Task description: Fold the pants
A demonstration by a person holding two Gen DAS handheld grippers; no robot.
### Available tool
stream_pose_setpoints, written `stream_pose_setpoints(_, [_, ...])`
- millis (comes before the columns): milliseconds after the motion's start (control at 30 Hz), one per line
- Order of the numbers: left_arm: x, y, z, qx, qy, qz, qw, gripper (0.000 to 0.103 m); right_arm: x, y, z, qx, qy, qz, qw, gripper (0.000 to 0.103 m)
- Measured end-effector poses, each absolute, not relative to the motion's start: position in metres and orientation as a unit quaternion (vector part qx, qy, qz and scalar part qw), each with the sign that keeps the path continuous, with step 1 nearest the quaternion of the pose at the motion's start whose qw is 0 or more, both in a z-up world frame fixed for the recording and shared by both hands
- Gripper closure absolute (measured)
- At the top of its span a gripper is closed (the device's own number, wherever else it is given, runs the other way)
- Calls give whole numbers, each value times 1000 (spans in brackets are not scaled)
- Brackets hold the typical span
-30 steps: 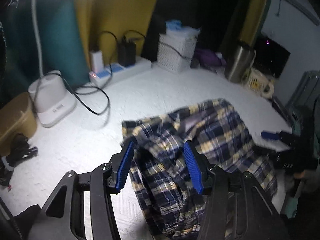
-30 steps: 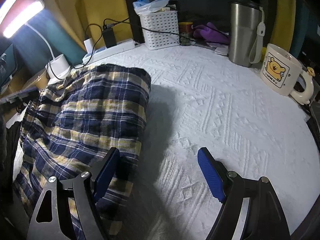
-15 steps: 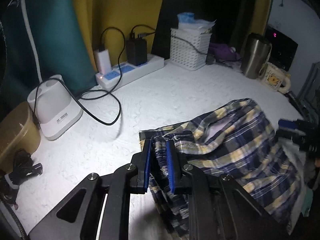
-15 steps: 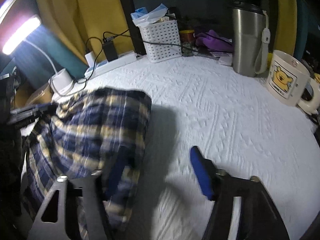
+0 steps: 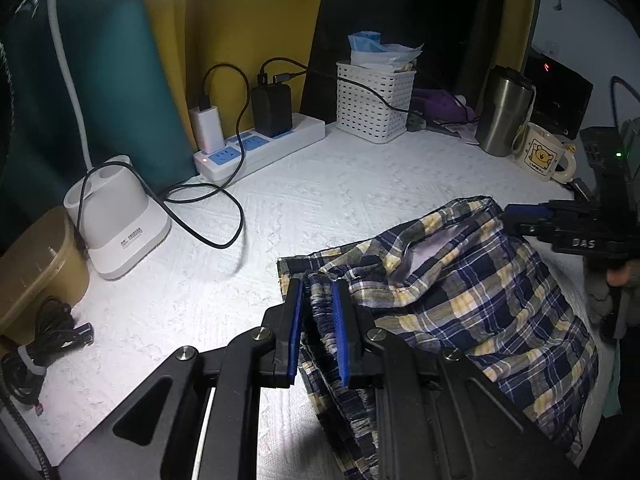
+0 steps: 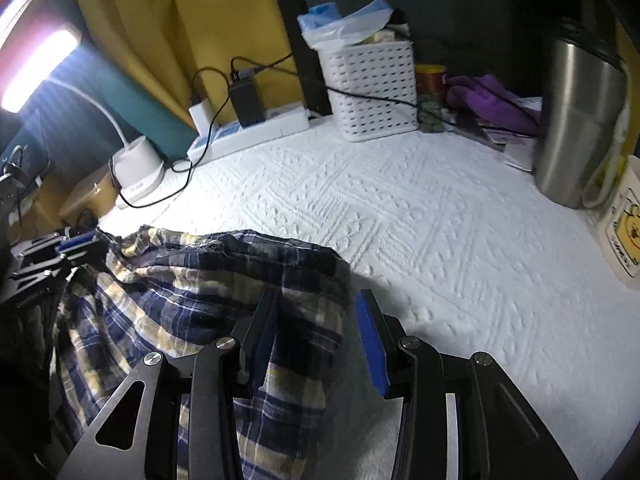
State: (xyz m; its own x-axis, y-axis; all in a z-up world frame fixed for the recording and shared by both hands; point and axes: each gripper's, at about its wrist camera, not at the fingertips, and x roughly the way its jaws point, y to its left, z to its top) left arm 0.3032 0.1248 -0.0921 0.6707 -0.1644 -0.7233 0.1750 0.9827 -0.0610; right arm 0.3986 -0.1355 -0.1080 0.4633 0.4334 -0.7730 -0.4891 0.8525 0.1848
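The blue, yellow and white plaid pants [image 5: 460,300] lie bunched on the white textured table cover [image 5: 320,208]. My left gripper [image 5: 316,286] is shut on a gathered fold of the waistband at the pants' near left corner. In the right wrist view the pants [image 6: 180,292] fill the lower left, and my right gripper [image 6: 316,300] is shut on their dark right edge, with cloth bulging between the blue pads. The left wrist view shows the right gripper [image 5: 524,210] at the pants' far right corner, which is raised off the cover. The left gripper [image 6: 76,244] shows at the left edge.
Along the back stand a white power strip [image 5: 260,148] with chargers and black cables, a white perforated basket [image 5: 374,104], a steel tumbler [image 5: 504,116] and a bear mug [image 5: 540,156]. At the left are a white lamp base [image 5: 116,216] and a brown container [image 5: 32,264].
Both grippers have closed from wide open onto the pants. The right one moved left over the pants' edge, and the cloth has been drawn up between the two.
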Motion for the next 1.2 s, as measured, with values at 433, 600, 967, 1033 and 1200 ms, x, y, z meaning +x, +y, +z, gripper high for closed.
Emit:
stream_pose_setpoints(433, [307, 122, -86, 6, 379, -105, 920, 89, 413, -141, -123, 3, 451, 252, 856, 93])
stream_pose_setpoints(600, [322, 131, -113, -5, 406, -95, 909, 89, 419, -141, -127, 13, 457, 234, 858, 93])
stream_pose_setpoints(967, [307, 130, -102, 3, 400, -88, 912, 89, 410, -136, -122, -44, 447, 169, 877, 68])
stream_pose_setpoints(1033, [307, 129, -101, 7, 397, -86, 914, 89, 410, -135, -121, -51, 445, 158, 880, 62])
stream_pose_setpoints(1200, [318, 132, -119, 3, 414, -72, 907, 84, 410, -139, -124, -58, 440, 136, 886, 47])
